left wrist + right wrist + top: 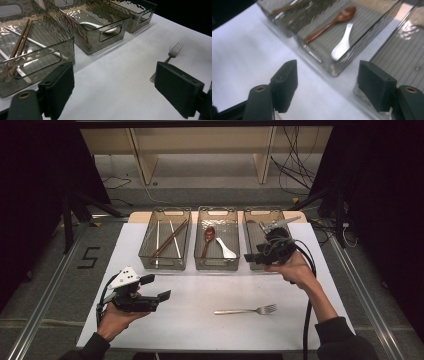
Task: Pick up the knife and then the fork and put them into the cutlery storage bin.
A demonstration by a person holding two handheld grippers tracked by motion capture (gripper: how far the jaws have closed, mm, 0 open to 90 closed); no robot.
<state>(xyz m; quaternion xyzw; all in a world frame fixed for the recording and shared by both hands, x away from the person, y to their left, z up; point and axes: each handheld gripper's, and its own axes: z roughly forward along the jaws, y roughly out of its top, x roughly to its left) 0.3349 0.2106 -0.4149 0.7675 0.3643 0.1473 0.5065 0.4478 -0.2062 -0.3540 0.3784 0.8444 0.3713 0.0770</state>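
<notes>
So nearest the front edge of the desk point(150, 245) there's a metal fork point(246, 310) lying flat on the white top, right of the middle, tines pointing toward the right edge, nothing touching it. The left claw point(159, 287) hangs over the front-left part of the desk, jaws spread wide with nothing in them; in the left gripper view the fork point(172, 53) sits just past its right jaw. Further back, the right claw point(254, 256) is at the front rim of the right bin point(252, 227), also released and empty. Along the back edge are three clear bins in a row: the left bin point(172, 212) holds chopsticks point(169, 239), the middle bin point(216, 212) a brown spoon point(329, 23) and a white spoon point(342, 45).
</notes>
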